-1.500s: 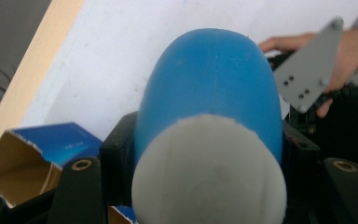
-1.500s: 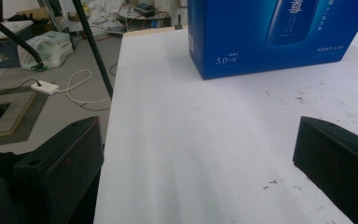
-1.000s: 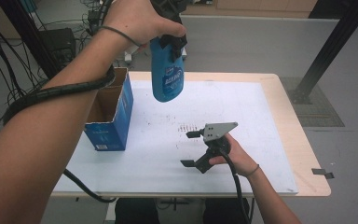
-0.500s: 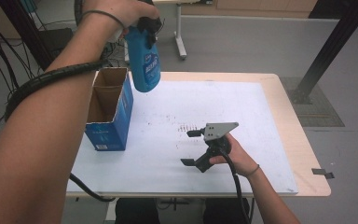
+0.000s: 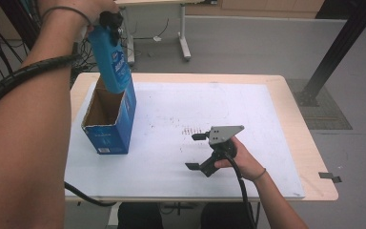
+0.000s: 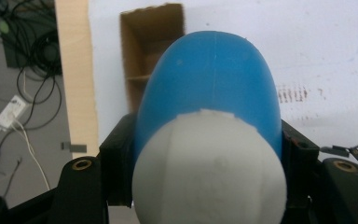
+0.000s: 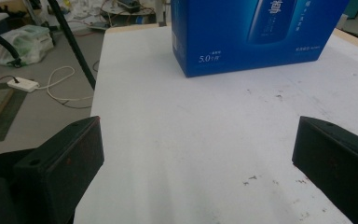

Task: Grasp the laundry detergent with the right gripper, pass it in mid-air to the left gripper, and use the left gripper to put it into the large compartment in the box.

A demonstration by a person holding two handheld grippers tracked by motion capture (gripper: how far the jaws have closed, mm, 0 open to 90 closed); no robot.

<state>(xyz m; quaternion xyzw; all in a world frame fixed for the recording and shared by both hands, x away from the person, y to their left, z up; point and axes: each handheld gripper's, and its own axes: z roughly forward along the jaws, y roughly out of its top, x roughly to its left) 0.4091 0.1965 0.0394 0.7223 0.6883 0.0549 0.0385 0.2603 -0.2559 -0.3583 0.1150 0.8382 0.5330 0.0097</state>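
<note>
Left gripper (image 5: pixel 110 23): jaws clamped on the blue bottle (image 5: pixel 113 62) near its white cap (image 6: pixel 209 170), one black jaw pressed to each side in the left gripper view. Bottle is held in the air, cap end up, tilted, its lower end over the open top of the blue carton (image 5: pixel 108 119); whether it touches the carton rim cannot be told. The brown carton interior (image 6: pixel 151 56) is seen past the bottle body in the left gripper view.

Right gripper (image 5: pixel 201 151): jaws spread wide, nothing held between them; bare white sheet (image 7: pixel 191 140) is seen in the gap. It is rested low on the worktop (image 5: pixel 286 95) toward the near edge, right of centre, grey plate on top, cable trailed back along the forearm.

Carton is stood upright near the worktop's left edge, well apart from the right gripper; its printed blue side (image 7: pixel 256 32) is faced toward that gripper. Small dark specks (image 5: pixel 189 130) are scattered on the sheet between carton and right gripper.
</note>
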